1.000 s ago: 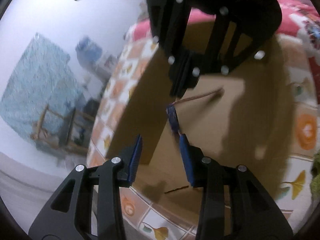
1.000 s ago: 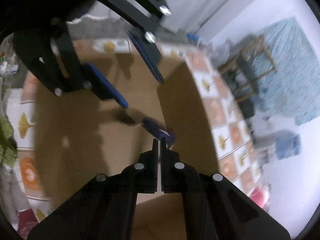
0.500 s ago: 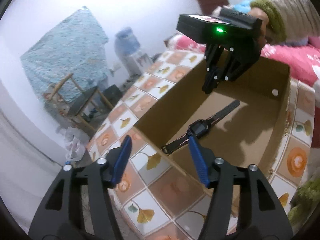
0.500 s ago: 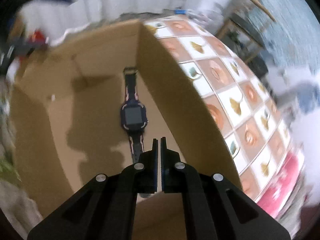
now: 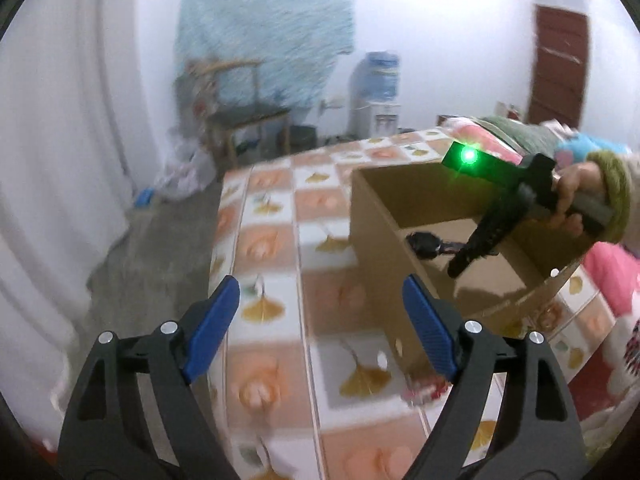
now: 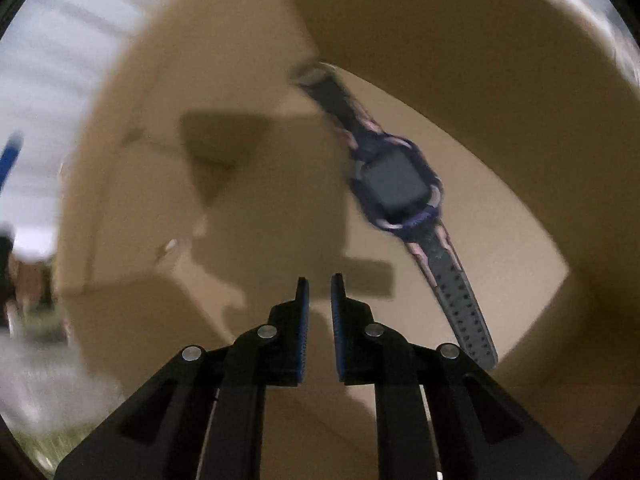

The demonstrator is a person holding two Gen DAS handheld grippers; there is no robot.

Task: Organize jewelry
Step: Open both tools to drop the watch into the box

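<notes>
The watch lies flat on the floor of the cardboard box, ahead and right of the right gripper, strap running diagonally. Its jaws are opening, nothing between them. The left gripper, opening and empty, is farther off.

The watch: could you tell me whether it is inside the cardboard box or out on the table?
Inside: the watch lies flat on the floor of the cardboard box, straps spread, walls around it.

Wooden chair, water dispenser, brown door, teal hanging behind.
</notes>
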